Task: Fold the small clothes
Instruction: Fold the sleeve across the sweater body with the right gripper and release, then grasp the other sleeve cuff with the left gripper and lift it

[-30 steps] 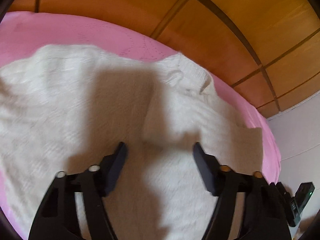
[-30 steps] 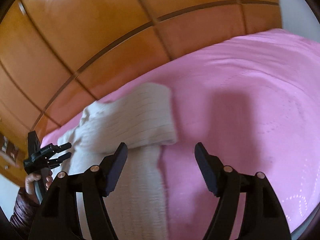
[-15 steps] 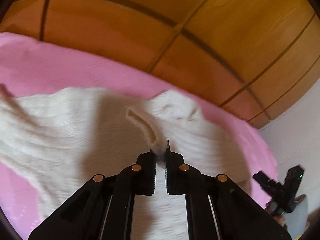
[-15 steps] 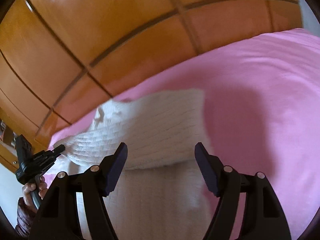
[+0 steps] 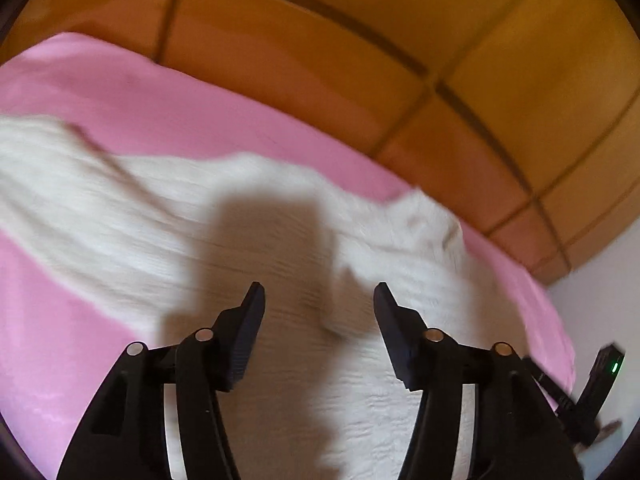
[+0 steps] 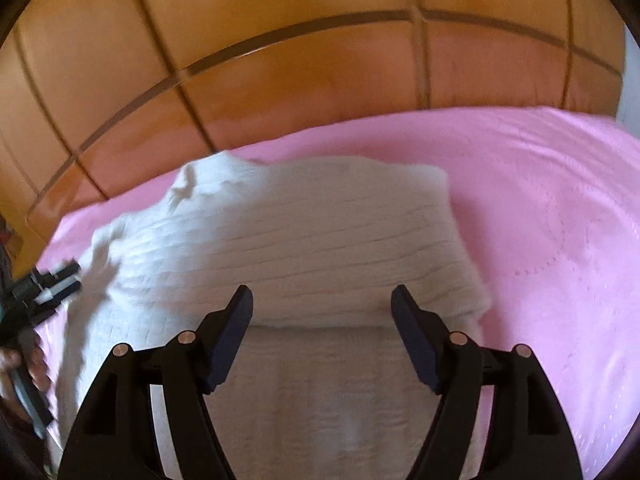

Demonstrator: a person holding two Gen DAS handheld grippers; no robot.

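Left tool [image 5: 319, 300]: released, fingers spread wide, nothing between them, hovering over a white knit sweater [image 5: 248, 248]. Sweater: spread on a pink bedspread [image 5: 132, 96], directly ahead of and beneath the left tool; its fabric extends to that tool's left and right; a raised fold lies just ahead of its right finger; the tool's shadow falls on the knit. Right tool [image 6: 322, 302]: released, fingers wide apart, empty, poised above the same sweater [image 6: 320, 240], whose folded-over section lies just ahead of its fingertips, the flat lower layer beneath them. Bedspread [image 6: 540, 208]: bare to the right tool's right. Wooden panelled headboard [image 6: 280, 60]: beyond the bed, ahead of both tools.
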